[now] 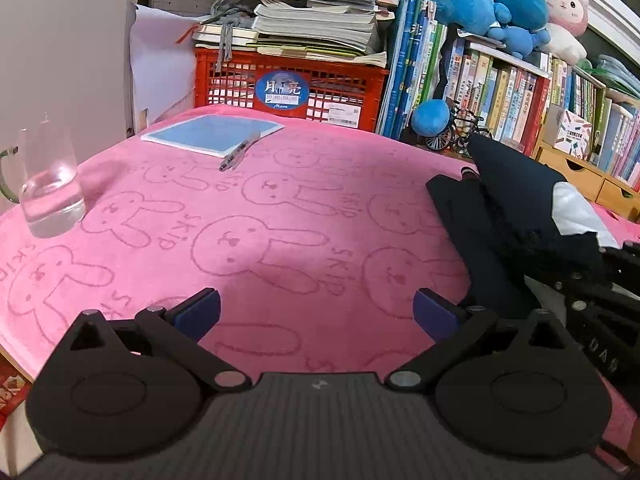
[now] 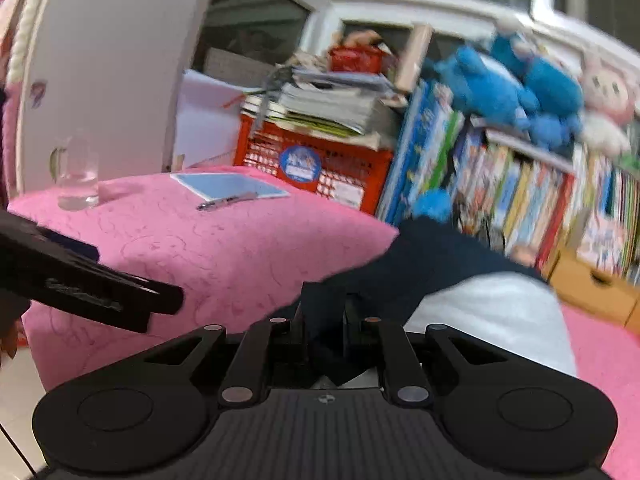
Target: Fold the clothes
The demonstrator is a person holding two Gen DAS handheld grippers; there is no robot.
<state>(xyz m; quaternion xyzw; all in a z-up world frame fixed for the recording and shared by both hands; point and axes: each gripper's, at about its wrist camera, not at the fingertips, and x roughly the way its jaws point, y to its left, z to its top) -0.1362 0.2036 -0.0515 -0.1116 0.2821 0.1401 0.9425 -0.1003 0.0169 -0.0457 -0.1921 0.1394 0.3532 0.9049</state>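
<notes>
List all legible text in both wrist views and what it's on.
"SKIP": repeated beside the rabbit outlines on the pink towel.
"月亮" and "Moon": round blue sticker on the red crate.
White barcode label on the crate: too small to read.
Book spines on the shelf: too small to read.
Embossed lettering on the left gripper, right wrist view: blurred.

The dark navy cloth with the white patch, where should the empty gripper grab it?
Judging by its pose, pinch the dark navy garment at its flat near-left edge on the pink bunny towel, sliding in from the left. The open left gripper sits beside it; the right gripper already clamps the other part.
</notes>
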